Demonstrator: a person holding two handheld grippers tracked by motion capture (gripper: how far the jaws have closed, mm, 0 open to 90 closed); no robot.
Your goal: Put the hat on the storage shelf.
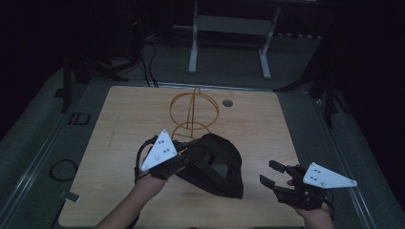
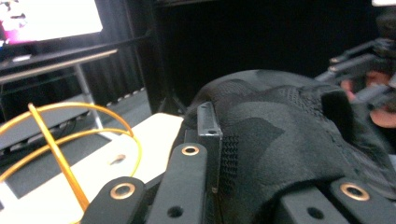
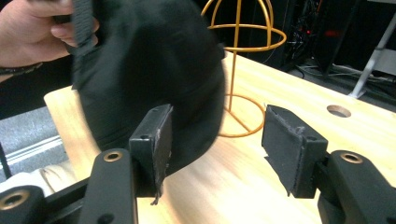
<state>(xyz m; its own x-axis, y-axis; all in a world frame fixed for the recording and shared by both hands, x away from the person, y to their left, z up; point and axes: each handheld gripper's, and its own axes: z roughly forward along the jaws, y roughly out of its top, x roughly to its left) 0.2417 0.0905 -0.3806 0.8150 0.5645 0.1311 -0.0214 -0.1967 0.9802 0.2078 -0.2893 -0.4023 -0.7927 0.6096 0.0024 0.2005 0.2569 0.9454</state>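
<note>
We're seeing the left gripper (image 1: 184, 155) clamping its jaws tight on the black cap (image 1: 217, 164), with fabric bunching over the pad in the left gripper view. The right gripper (image 1: 268, 174) is sitting with jaws apart, nothing between them, well off to the cap's side. The right gripper view is showing the gold wire stand (image 3: 243, 56) behind the cap on the wooden table (image 1: 133, 114).

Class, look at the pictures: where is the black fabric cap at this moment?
In the high view the black fabric cap sits at the wooden table's middle, just in front of the gold wire hat stand, clamped by the left gripper.
</note>
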